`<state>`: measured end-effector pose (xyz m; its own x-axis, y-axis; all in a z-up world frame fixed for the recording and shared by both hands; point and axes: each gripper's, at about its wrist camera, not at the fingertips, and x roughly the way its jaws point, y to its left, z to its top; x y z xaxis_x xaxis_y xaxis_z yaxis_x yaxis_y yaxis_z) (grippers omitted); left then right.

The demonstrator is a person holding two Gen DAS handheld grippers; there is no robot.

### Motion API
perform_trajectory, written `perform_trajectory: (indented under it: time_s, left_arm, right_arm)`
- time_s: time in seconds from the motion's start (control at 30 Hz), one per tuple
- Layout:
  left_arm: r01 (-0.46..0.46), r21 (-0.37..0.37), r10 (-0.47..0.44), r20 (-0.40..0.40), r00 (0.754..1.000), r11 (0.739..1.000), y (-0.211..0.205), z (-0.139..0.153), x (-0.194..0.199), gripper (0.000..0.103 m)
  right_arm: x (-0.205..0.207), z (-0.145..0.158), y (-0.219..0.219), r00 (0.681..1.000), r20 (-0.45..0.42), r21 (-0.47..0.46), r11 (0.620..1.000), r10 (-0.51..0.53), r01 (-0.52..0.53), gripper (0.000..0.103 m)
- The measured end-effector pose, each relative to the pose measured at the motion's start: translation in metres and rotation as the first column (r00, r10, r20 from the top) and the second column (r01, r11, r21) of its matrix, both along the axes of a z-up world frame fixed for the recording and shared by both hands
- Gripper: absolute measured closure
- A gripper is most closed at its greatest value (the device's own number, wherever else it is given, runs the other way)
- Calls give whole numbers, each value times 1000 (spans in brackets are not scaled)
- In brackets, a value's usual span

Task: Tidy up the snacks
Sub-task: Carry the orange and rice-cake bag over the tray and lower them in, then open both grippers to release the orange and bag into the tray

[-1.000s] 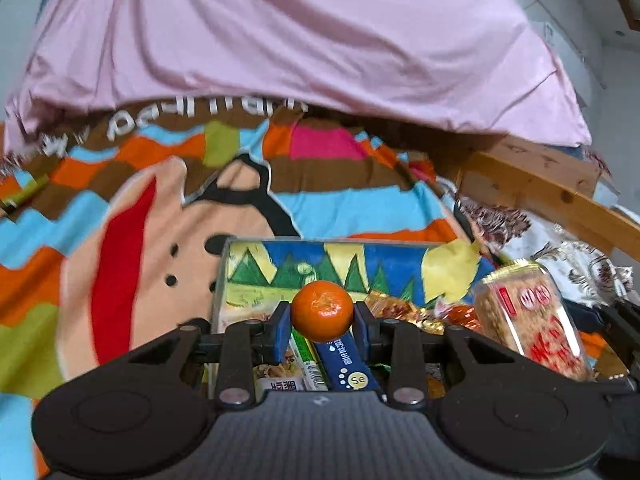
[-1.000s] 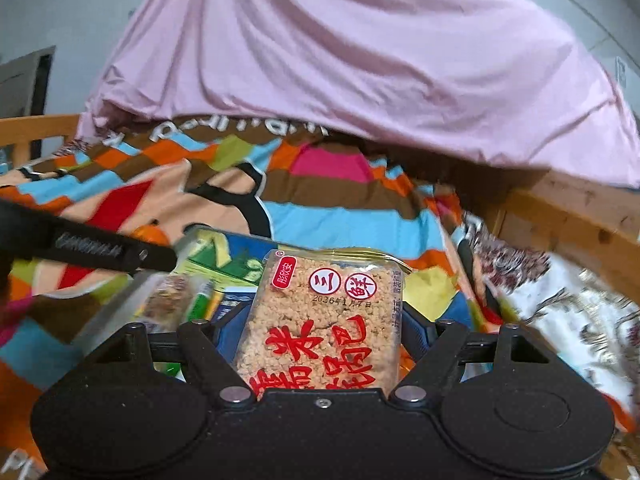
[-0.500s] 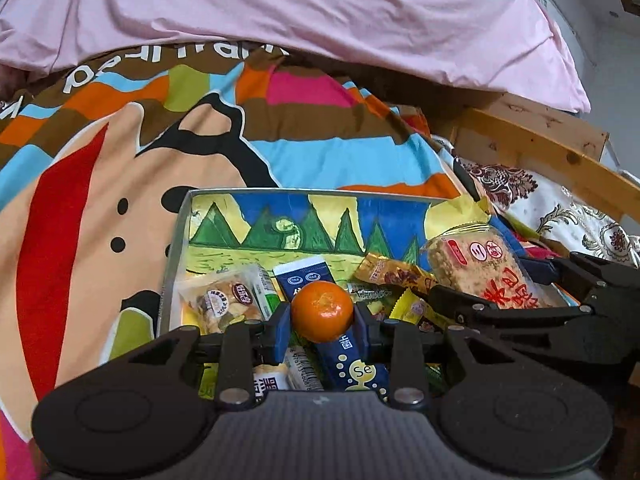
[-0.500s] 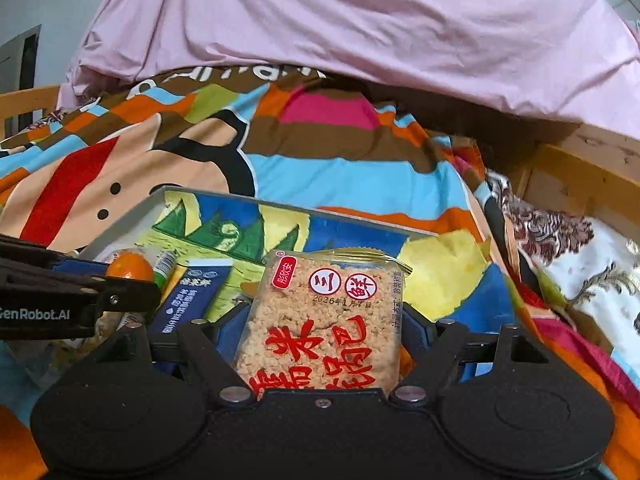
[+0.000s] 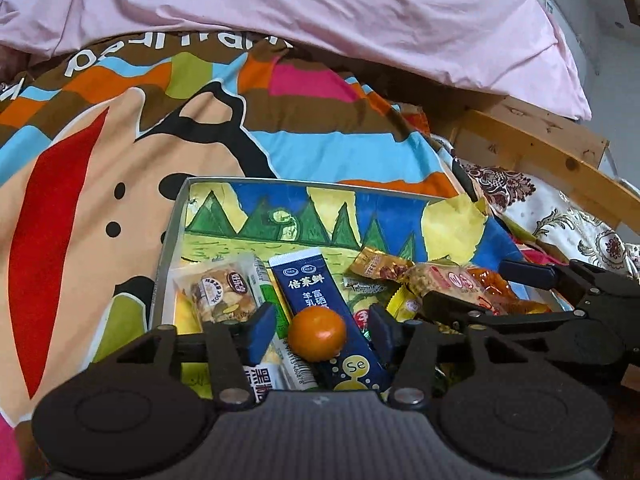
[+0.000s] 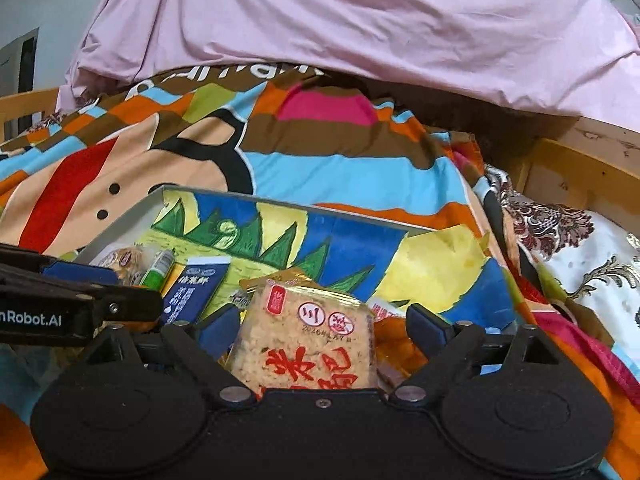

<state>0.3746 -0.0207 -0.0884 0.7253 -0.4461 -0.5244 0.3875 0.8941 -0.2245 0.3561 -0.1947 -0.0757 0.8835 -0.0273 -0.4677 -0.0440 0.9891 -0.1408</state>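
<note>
A shallow box (image 5: 172, 236) with a painted landscape floor lies on the bed and holds several snack packets. My left gripper (image 5: 318, 330) is open over its near left part. A small orange (image 5: 317, 333) rests between the spread fingers on a dark blue sachet (image 5: 320, 300). My right gripper (image 6: 320, 332) is open over the box's near right part (image 6: 280, 204). A rice cracker pack (image 6: 308, 344) with red characters lies between its fingers, apart from both pads. The right gripper also shows in the left wrist view (image 5: 480, 296).
A cookie packet (image 5: 220, 296) and a green tube (image 5: 266, 292) lie at the box's left. Gold and orange wrappers (image 5: 380, 266) lie at its right. A striped cartoon blanket (image 5: 120, 140), a pink sheet (image 5: 320, 8) behind, and a wooden bed rail (image 5: 552, 152) at right surround the box.
Both grippers came down into the box and opened. The orange and the rice cracker pack were let go and now rest on the snacks.
</note>
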Motion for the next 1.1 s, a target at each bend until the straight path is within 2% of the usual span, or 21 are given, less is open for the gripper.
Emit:
perform_trajectory:
  time_s: [0.33, 0.47, 0.63, 0.87, 1.1]
  left_arm:
    - [-63, -30, 64, 26, 998, 998, 11, 10, -6, 24]
    - [-93, -38, 95, 62, 994, 995, 14, 19, -15, 13]
    - [-166, -62, 172, 104, 980, 984, 23, 33, -33, 4]
    - [-235, -67, 241, 118, 963, 970, 36, 51, -65, 1]
    - [-241, -44, 244, 130, 961, 970, 41, 66, -107, 1]
  right_arm:
    - [-14, 23, -11, 995, 72, 50, 997, -64, 60, 5]
    - [-26, 34, -15, 992, 91, 75, 994, -86, 79, 3]
    - [-47, 49, -24, 986, 109, 121, 987, -122, 109, 1]
    - [-89, 65, -26, 983, 123, 151, 981, -137, 118, 1]
    - [-135, 79, -27, 982, 131, 169, 979, -137, 114, 1]
